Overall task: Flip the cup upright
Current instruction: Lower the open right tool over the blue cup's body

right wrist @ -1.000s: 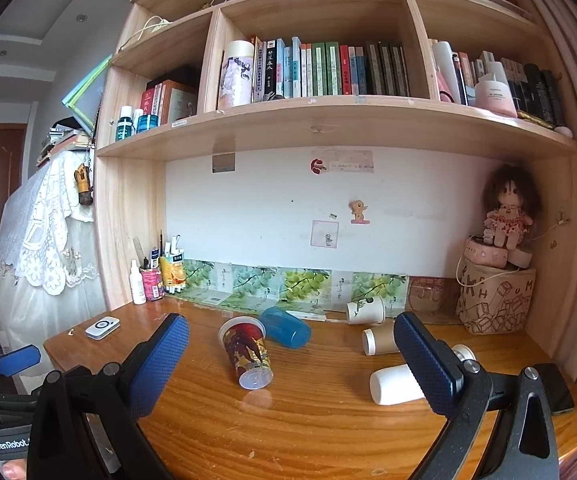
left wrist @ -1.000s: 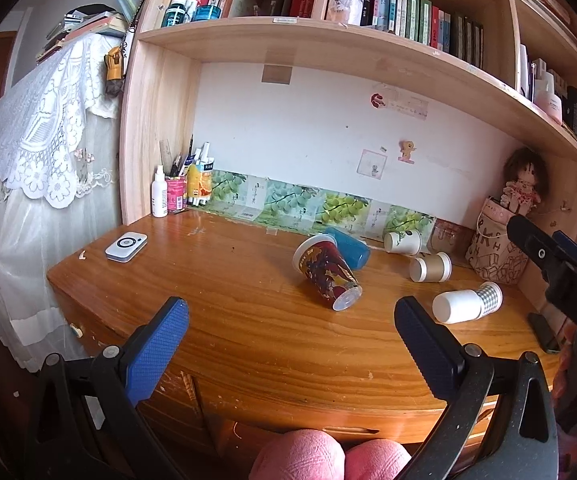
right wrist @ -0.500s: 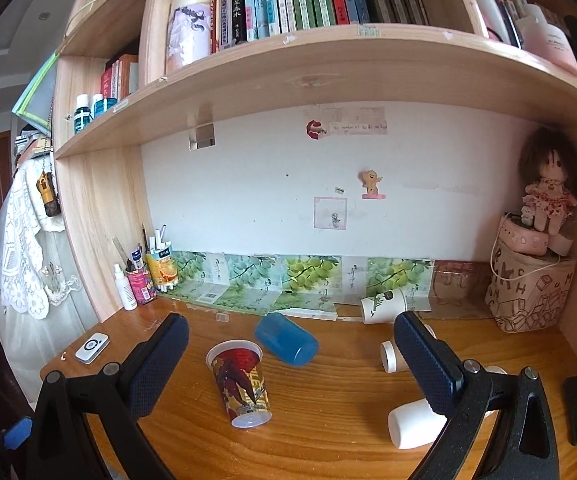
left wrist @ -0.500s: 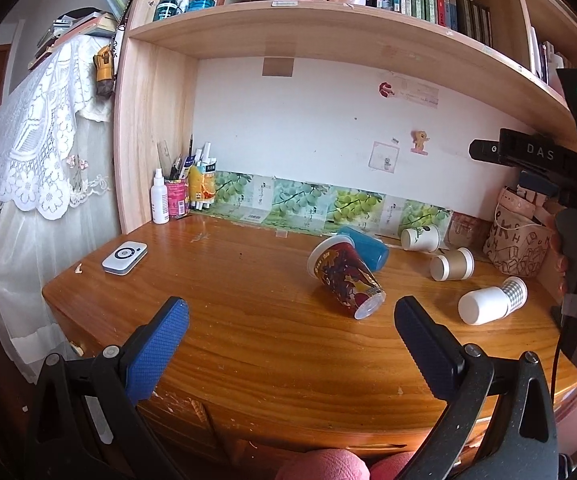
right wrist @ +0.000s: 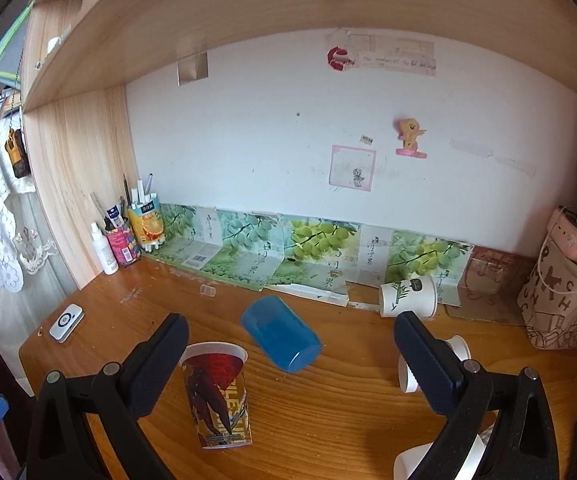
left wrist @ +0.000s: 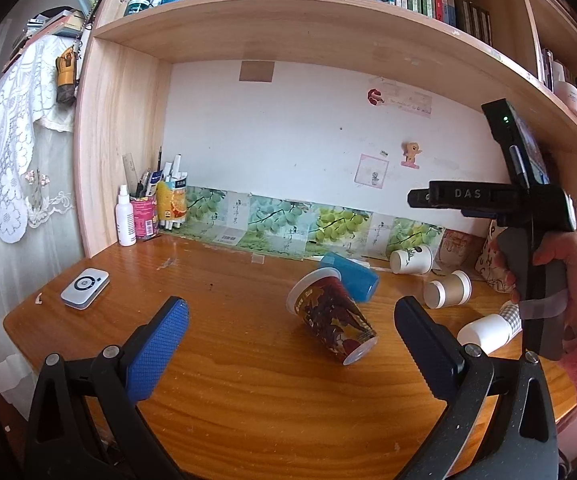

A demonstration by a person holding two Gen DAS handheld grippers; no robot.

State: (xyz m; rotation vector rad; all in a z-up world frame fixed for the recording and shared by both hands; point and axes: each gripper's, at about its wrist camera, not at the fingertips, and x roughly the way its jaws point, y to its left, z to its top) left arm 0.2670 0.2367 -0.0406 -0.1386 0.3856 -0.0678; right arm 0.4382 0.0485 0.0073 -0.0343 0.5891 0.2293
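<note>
Several cups lie on their sides on the wooden desk (left wrist: 248,380). A red printed cup (left wrist: 330,316) (right wrist: 216,396) lies nearest, with a blue cup (left wrist: 348,278) (right wrist: 280,334) just behind it. A white leaf-print cup (right wrist: 407,295) lies by the back wall, and a brown cup (left wrist: 446,290) and a white cup (left wrist: 484,332) lie to the right. My left gripper (left wrist: 288,344) is open and empty, hovering in front of the red cup. My right gripper (right wrist: 288,360) is open and empty above the blue cup; its body (left wrist: 528,216) shows at right in the left wrist view.
A pen holder with bottles (left wrist: 144,216) stands at the back left. A small white device (left wrist: 84,283) lies near the left edge. A printed bag (right wrist: 556,312) with a doll stands at the right. A low shelf (left wrist: 308,32) overhangs the desk.
Both grippers have moved forward toward the cups and the wall. The right gripper has advanced farthest and now hovers over the blue cup. The cups have not moved.
</note>
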